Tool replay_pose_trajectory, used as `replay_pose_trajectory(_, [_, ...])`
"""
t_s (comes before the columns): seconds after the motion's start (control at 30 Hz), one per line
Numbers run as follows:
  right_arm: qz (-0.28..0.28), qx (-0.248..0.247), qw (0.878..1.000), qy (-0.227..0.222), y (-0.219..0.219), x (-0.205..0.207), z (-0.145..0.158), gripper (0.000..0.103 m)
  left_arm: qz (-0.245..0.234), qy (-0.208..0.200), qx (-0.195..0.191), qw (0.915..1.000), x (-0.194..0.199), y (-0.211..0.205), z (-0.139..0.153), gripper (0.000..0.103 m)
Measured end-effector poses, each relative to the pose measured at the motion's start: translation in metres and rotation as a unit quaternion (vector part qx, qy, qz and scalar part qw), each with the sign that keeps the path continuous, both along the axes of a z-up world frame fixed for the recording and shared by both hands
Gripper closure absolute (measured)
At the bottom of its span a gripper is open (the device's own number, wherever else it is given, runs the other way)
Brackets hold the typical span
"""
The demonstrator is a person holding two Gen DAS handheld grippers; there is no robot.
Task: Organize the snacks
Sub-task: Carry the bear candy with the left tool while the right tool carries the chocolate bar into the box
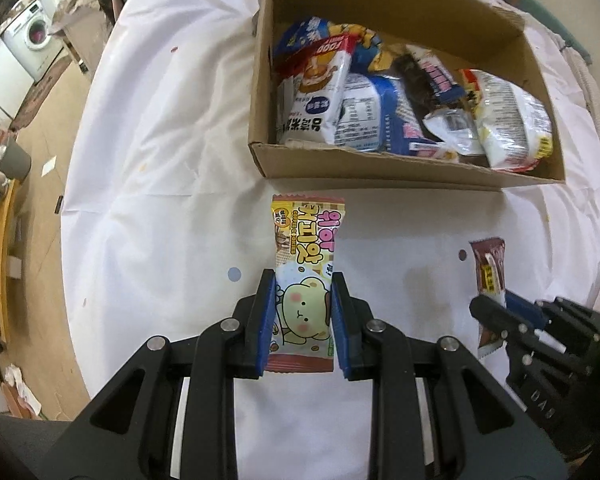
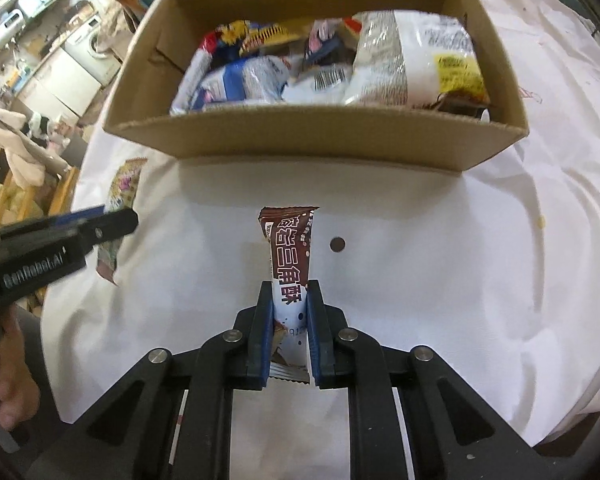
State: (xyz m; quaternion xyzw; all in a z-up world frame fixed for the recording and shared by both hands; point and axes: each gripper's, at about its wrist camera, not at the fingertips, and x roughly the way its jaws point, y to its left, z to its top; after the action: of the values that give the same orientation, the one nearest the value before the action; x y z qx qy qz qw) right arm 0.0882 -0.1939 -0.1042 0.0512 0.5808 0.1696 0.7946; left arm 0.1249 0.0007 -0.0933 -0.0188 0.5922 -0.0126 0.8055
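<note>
My left gripper (image 1: 303, 280) is shut on a pink and yellow wafer packet (image 1: 306, 256) with a cartoon bear, held just short of the cardboard box (image 1: 380, 168). My right gripper (image 2: 290, 288) is shut on a brown chocolate snack packet (image 2: 290, 248), also in front of the box (image 2: 300, 144). The box holds several snack packets (image 1: 372, 108), also seen in the right wrist view (image 2: 380, 64). In the left wrist view the right gripper (image 1: 496, 308) and its brown packet (image 1: 488, 264) show at the right. In the right wrist view the left gripper (image 2: 112, 220) and its packet (image 2: 120, 192) show at the left.
A white cloth (image 1: 160, 140) covers the table, with a small dot sticker (image 1: 234, 274) on it; another dot (image 2: 337, 244) shows in the right wrist view. The table edge runs along the left. A washing machine (image 1: 32, 36) and furniture stand beyond it.
</note>
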Motion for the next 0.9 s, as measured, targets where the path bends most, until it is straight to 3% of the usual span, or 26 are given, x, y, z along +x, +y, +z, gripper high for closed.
replay_pose_trajectory(0.27, [-0.001,0.037,0.999,-0.02,-0.01,-0.007,0.028,0.087,0.029,-0.036,0.023,0.9987,-0.014,0.012,0.013,0.081])
replay_pose_trajectory(0.5, [-0.019,0.099,0.993,-0.064,-0.023,0.0,0.059,0.087,0.042,-0.107,0.017,0.9932,-0.013,0.017,0.062,0.081])
replay_pose_trajectory(0.7, [-0.036,0.14,0.983,-0.111,-0.03,0.014,0.083,0.087,0.044,-0.144,-0.008,0.9886,0.008,0.018,0.101,0.081])
replay_pose_trajectory(0.9, [-0.056,0.136,0.98,-0.136,-0.041,0.039,0.1,0.087,0.015,-0.165,0.023,0.986,0.035,0.014,0.109,0.081])
